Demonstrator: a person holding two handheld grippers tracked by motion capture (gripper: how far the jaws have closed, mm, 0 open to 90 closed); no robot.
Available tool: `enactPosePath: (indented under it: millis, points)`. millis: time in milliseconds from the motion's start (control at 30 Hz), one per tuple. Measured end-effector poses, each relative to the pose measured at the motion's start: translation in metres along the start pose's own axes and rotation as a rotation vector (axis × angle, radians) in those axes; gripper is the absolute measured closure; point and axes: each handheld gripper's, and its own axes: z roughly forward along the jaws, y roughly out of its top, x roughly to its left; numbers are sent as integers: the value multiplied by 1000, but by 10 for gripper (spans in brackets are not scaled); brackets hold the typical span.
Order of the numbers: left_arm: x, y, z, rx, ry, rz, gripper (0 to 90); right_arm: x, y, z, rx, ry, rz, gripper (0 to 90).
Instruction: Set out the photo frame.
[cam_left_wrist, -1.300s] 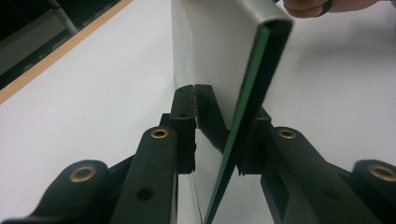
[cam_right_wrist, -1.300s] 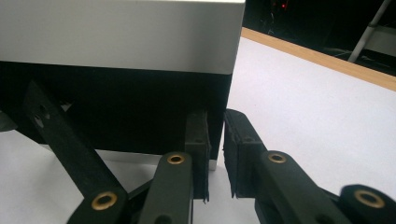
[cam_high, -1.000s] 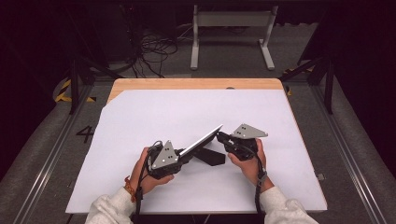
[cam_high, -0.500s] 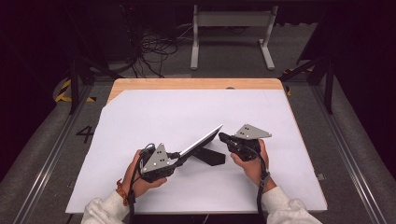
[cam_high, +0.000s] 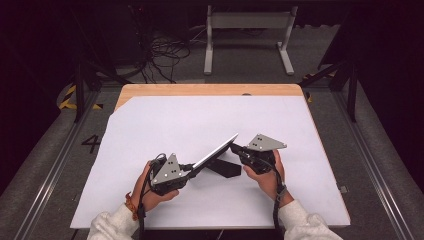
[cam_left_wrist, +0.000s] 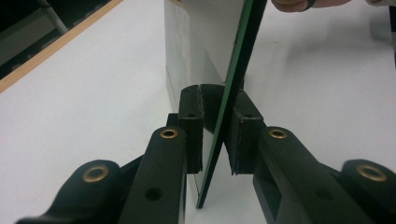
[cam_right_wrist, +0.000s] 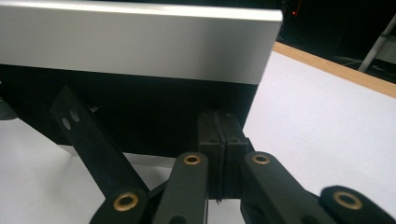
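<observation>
A thin silver-rimmed panel (cam_high: 216, 151) leans tilted on the white table, its black prop (cam_high: 226, 168) under it. My left gripper (cam_high: 192, 166) is at its low left end. In the left gripper view the green-edged mirrored plate (cam_left_wrist: 236, 70) runs between the pads of the left gripper (cam_left_wrist: 215, 135), and both pads touch it; the jaws have just been closing on it. My right gripper (cam_high: 234, 146) meets the raised right end. In the right gripper view the right gripper (cam_right_wrist: 217, 135) has its pads pressed together in front of the panel's black back (cam_right_wrist: 154, 112), below the silver rim (cam_right_wrist: 140, 42).
White paper (cam_high: 175, 120) covers the wooden table, whose bare far edge (cam_high: 210, 90) shows. A hand holds each gripper from the near side. On the dark floor beyond lie cables (cam_high: 165, 50) and a grey metal stand (cam_high: 247, 20).
My left gripper has shifted slightly to the left at the panel's low end. The panel keeps its tilt and the right gripper has stayed put.
</observation>
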Motion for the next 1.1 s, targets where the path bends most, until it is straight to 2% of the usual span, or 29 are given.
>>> enactPosePath:
  millis: [233,367,567,867,1100]
  points:
    - [1,1,4,-4,-14,-11,772,2,1,2,4,-9,1,900]
    - [-5,3,6,2,-1,2,756,1,2,4,5,-14,-1,900]
    - [-7,4,7,5,6,3,739,1,1,15,7,3,4,900]
    - [-10,6,13,-16,-6,-32,685,-1,2,25,-2,14,20,900]
    - [-12,7,13,-6,-1,1,648,0,1,25,3,4,13,885]
